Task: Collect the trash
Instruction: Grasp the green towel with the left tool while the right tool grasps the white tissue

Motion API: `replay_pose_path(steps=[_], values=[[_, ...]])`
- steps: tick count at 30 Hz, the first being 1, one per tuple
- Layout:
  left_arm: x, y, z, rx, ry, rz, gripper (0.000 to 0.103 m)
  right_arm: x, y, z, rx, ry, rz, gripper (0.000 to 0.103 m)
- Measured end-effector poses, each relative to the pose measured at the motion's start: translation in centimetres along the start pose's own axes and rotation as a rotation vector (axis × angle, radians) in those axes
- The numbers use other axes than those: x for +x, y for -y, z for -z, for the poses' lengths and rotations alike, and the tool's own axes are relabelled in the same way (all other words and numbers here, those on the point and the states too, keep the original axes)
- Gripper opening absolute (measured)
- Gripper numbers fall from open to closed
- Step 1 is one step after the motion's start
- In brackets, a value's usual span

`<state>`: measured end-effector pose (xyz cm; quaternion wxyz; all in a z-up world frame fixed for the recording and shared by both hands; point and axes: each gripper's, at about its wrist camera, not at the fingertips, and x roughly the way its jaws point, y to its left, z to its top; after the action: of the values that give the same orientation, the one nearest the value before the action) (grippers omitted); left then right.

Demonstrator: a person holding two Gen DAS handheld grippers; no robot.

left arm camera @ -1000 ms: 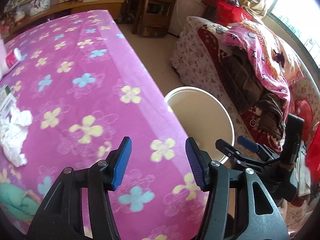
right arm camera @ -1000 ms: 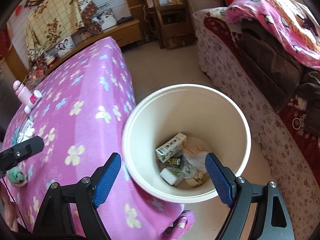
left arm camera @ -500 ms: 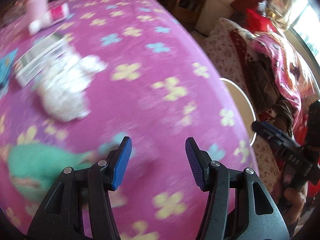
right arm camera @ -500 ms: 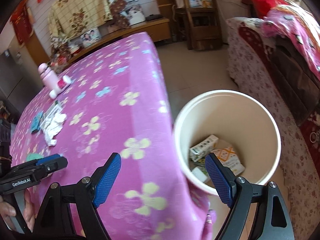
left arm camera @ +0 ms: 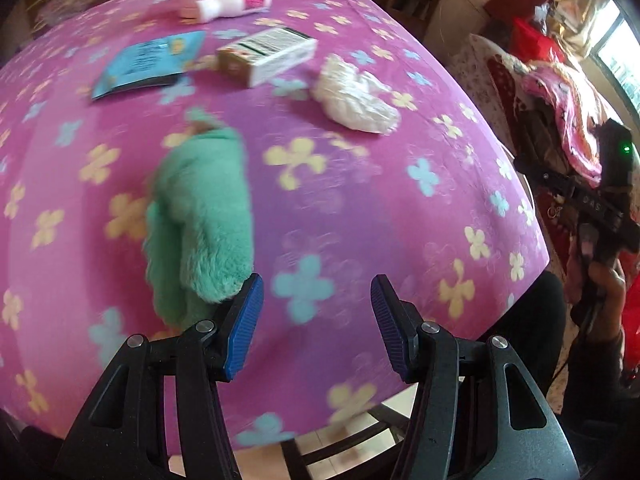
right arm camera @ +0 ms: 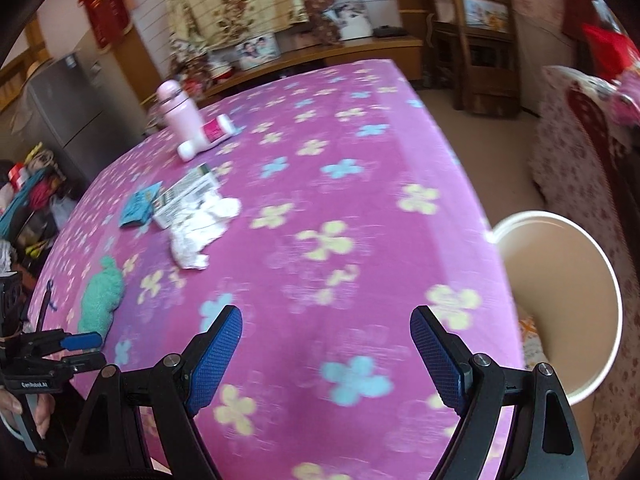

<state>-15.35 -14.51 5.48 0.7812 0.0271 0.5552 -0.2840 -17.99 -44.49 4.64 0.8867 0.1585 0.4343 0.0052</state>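
Pink flowered tablecloth bears a carton lying flat, long axis crosswise; both tools spread, empty

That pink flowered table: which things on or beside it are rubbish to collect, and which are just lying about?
Likely for the job:
- crumpled white tissue
- small carton
- blue packet
- white bin beside the table

Probably just lying about:
- green fluffy toy
- pink bottle
- white and pink tube

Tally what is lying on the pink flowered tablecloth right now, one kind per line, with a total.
Pink bottle: 1
White and pink tube: 1
Carton box: 1
Blue packet: 1
Crumpled white tissue: 1
Green plush cloth: 1
Total: 6
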Motion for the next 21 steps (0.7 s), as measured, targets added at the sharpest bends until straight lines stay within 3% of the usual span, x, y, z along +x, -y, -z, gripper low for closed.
replay_pose_path(steps=[8, 12, 15, 21], values=[[-3.2, -0.8, 0.5, -0.037, 0.091, 0.079, 0.058, 1.8, -4.5, -0.4, -0.055, -0.036, -0.068, 0.084], [-3.6, -1.1, 0.4, -0.046, 0.125, 0.064, 0.066, 3.0, -6.7, -0.9, -0.081, -0.049, -0.090, 0.084], [-3.0, -1.2, 0.1, -0.039, 0.129, 0.045, 0.066, 4.2, -8.1, -1.9, -0.100, -0.054, -0.104, 0.084], [-1.6, -1.8, -0.5, 0.030, 0.140, -0.064, 0.066, 7.7, -11.1, -4.6, -0.186, -0.063, -0.132, 0.085]])
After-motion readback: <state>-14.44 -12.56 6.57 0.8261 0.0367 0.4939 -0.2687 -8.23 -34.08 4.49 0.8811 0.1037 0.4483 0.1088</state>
